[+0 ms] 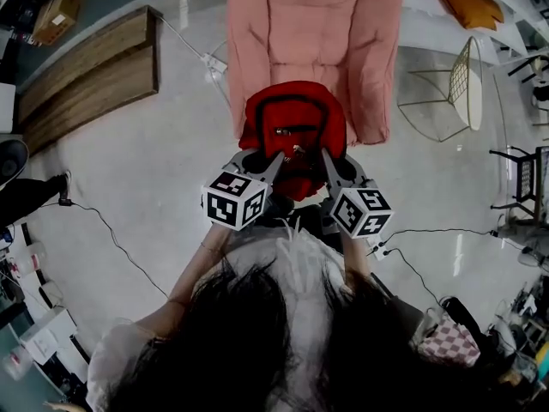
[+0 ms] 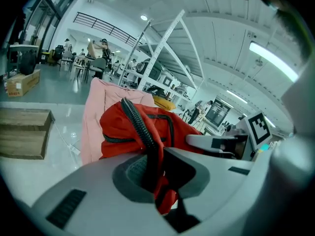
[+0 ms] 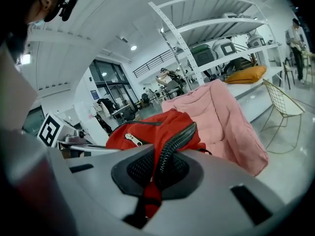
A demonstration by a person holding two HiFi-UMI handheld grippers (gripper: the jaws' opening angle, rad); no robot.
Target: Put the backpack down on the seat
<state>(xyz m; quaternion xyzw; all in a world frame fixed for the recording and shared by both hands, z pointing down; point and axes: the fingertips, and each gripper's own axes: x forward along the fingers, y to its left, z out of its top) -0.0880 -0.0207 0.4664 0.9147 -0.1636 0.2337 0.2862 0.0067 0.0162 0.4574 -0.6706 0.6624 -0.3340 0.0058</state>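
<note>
A red backpack (image 1: 293,131) with black zips hangs in the air in front of the pink padded seat (image 1: 313,33), its top over the seat's front edge. My left gripper (image 1: 276,163) is shut on the backpack's near left edge, and my right gripper (image 1: 326,163) is shut on its near right edge. In the left gripper view the red backpack (image 2: 142,127) fabric and a black zip run between the jaws of my left gripper (image 2: 155,178). The right gripper view shows the red backpack (image 3: 152,129) pinched the same way in my right gripper (image 3: 152,173), with the pink seat (image 3: 221,119) behind it.
A wooden platform (image 1: 90,80) lies on the floor at the left. A wire-frame chair (image 1: 450,88) stands right of the seat. Cables (image 1: 111,239) trail over the pale floor on both sides. Metal shelving (image 3: 211,33) rises behind the seat.
</note>
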